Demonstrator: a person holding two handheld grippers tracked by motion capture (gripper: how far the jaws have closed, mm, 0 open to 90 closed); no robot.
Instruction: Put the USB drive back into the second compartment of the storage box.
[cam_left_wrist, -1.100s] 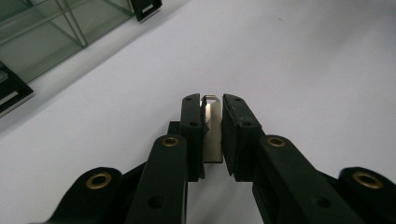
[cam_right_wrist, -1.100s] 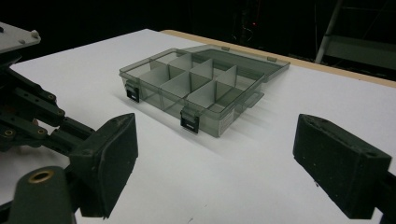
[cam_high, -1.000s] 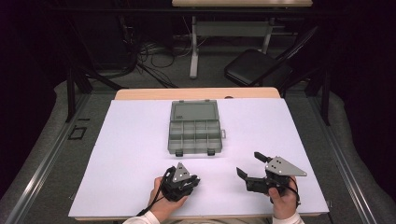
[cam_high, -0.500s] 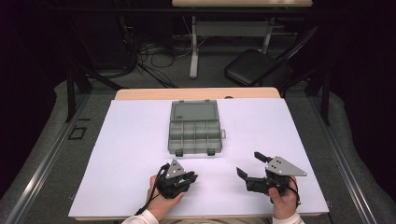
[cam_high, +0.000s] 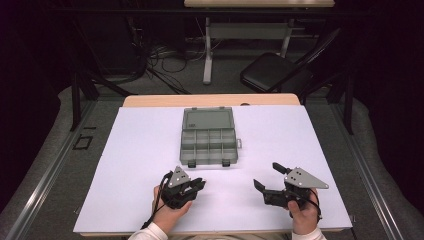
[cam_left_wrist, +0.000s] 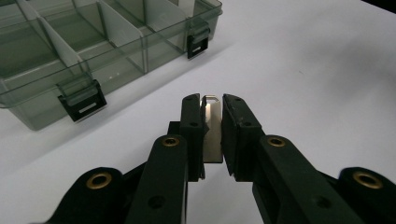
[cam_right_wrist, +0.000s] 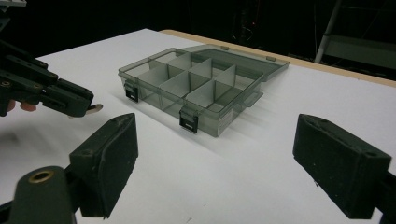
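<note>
Our left gripper (cam_left_wrist: 212, 122) pinches a small flat shiny metal piece (cam_left_wrist: 212, 135) between its two black jaws, the piece's rounded end poking just past the tips. In the high view this gripper (cam_high: 199, 184) sits low over the white table sheet (cam_high: 140, 165). At about eleven o'clock from its jaws in its own view lies the smoky-grey translucent plastic compartment box (cam_left_wrist: 88, 51), lid open, with two black front latches (cam_left_wrist: 81, 100). Our right gripper (cam_high: 266, 176) sits at three o'clock of the left one, well apart, jaws spread wide and holding nothing; the box (cam_right_wrist: 196, 88) lies near its twelve o'clock.
</note>
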